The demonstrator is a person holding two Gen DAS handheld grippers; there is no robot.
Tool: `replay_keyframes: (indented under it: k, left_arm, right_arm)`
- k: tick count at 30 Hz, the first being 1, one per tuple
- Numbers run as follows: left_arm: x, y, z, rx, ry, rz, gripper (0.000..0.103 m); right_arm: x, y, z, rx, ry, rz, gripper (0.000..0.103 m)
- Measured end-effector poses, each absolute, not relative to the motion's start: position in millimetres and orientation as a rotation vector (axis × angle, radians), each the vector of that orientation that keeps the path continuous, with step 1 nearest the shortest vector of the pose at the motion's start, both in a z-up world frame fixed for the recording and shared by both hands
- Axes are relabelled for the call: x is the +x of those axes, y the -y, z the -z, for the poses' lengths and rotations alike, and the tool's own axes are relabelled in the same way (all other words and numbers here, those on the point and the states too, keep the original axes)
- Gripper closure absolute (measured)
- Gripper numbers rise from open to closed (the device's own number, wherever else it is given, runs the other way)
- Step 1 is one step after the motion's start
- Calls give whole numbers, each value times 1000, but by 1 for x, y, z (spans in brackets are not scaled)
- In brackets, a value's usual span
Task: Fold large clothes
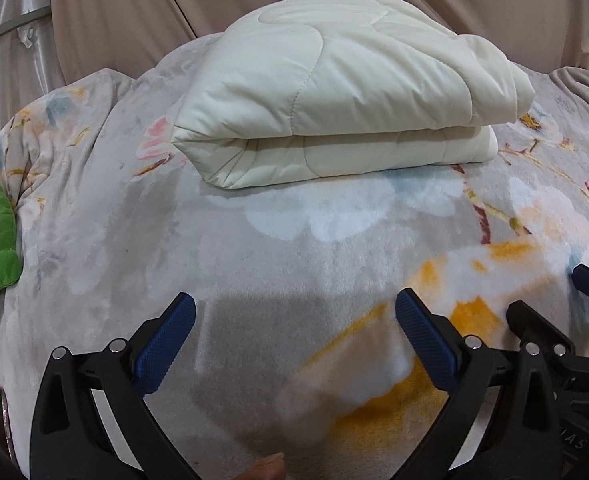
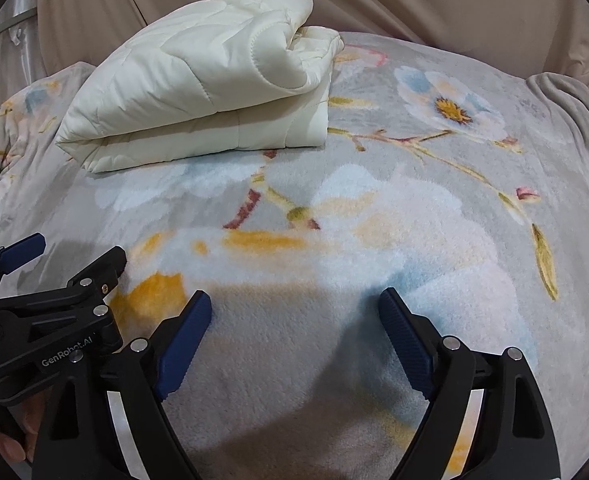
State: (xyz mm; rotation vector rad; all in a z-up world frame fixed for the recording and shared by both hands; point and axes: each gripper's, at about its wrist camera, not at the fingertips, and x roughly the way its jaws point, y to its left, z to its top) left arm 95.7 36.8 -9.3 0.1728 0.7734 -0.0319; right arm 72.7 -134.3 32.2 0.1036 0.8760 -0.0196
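A floral fleece blanket is covering the bed. The folded cream quilt is lying on the blanket's far part, well beyond both sets of fingers. The left gripper and right gripper are hovering over the blanket's near part, fingers spread wide and gripping nothing

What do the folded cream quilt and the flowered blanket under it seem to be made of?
Folded cream quilt: probably smooth woven fabric over soft padding; stitched quilting lines, puffy layers and a slight sheen suggest this.
Flowered blanket: likely plush fleece; the surface looks fuzzy and matte, and the printed flowers have soft edges.
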Motion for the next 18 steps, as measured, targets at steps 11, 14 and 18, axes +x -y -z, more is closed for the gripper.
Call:
replay_keyframes:
  k: [11, 14, 18]
  left_arm:
    - [94, -38, 6, 170, -755, 1, 6]
    - [94, -38, 6, 170, -751, 1, 6]
    - [94, -39, 5, 174, -742, 0, 7]
  right_arm:
    - [70, 129, -37, 90, -846, 37, 20]
    - [70, 130, -37, 89, -841, 37, 20]
    - [69, 129, -37, 86, -837, 43, 20]
